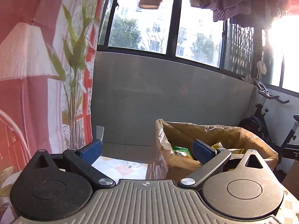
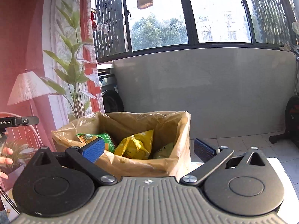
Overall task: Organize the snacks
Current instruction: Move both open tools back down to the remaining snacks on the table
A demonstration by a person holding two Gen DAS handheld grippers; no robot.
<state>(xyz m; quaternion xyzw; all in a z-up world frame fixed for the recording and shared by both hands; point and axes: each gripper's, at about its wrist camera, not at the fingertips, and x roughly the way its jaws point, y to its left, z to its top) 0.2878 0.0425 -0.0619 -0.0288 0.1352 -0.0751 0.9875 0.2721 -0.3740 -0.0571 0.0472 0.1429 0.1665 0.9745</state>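
A box lined with a tan plastic bag [image 2: 168, 127] stands on the table and holds snack packets: a green one [image 2: 107, 140], a yellow one [image 2: 136, 145] and a pale green one [image 2: 164, 151]. My right gripper [image 2: 147, 150] is open and empty, just in front of and above the box. In the left wrist view the same lined box [image 1: 233, 136] is to the right, with a green packet [image 1: 182, 151] showing inside. My left gripper [image 1: 147, 150] is open and empty, level with the box's left corner.
The table has a patterned cloth [image 1: 121, 166]. A red curtain with a plant print [image 1: 46, 74] hangs at the left. A grey wall and windows [image 2: 205, 84] are behind. An exercise bike [image 1: 271, 123] stands at the right. A washing machine [image 2: 110, 93] is behind the curtain.
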